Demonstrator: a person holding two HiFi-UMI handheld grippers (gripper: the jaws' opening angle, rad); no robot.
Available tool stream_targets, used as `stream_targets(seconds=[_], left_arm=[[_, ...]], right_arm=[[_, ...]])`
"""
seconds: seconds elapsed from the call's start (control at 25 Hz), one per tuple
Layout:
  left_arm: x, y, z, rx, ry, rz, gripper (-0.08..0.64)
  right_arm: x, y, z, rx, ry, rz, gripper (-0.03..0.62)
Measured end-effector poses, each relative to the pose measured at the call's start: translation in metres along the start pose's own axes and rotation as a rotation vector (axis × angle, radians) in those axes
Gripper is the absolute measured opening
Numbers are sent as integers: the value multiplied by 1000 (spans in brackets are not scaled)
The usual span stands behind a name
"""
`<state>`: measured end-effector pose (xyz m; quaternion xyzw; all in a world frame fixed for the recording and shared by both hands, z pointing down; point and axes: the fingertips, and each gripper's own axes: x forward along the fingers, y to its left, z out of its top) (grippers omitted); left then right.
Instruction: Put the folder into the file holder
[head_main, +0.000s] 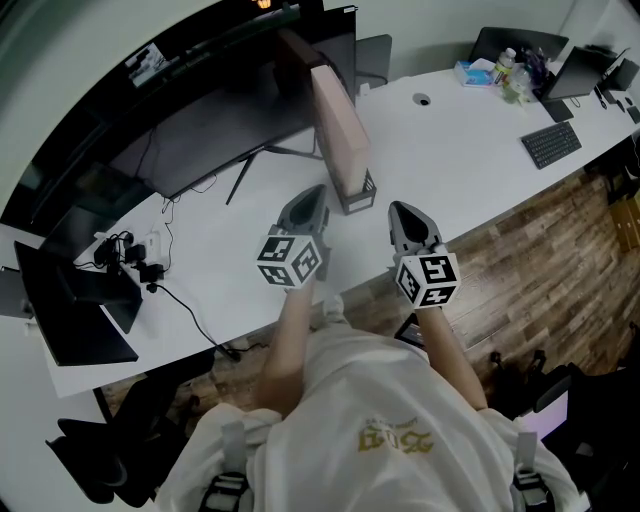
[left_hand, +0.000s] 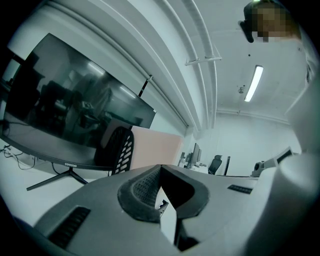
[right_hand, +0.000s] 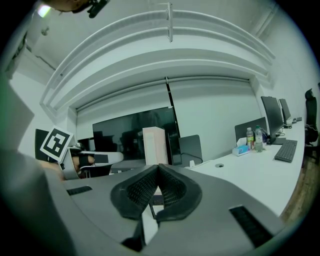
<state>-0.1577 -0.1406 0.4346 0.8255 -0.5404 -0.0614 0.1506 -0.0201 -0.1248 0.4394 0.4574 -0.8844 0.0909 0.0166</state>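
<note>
The tall pale-pink folder (head_main: 338, 120) stood upright in the dark wire-mesh file holder (head_main: 358, 193) on the white table (head_main: 450, 150). The left claw (head_main: 316, 192) and right claw (head_main: 402, 209) hovered near it, both closed and empty. Any retreat should be straight back, without brushing the holder.

Right gripper (right_hand: 158, 166) had jaws together, nothing between, aimed at the upright folder (right_hand: 154, 145) before a dark monitor (right_hand: 125, 131), left gripper (right_hand: 119, 157) at left, bottles (right_hand: 254, 137) and keyboard (right_hand: 286, 150) on the desk (right_hand: 240, 175) at right.
</note>
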Motion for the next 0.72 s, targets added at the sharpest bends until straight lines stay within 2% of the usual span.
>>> stream_targets(seconds=[0.72], left_arm=[[6, 12, -1, -17, 11, 5, 15]], right_arm=[[10, 0, -2, 3, 4, -3, 9]])
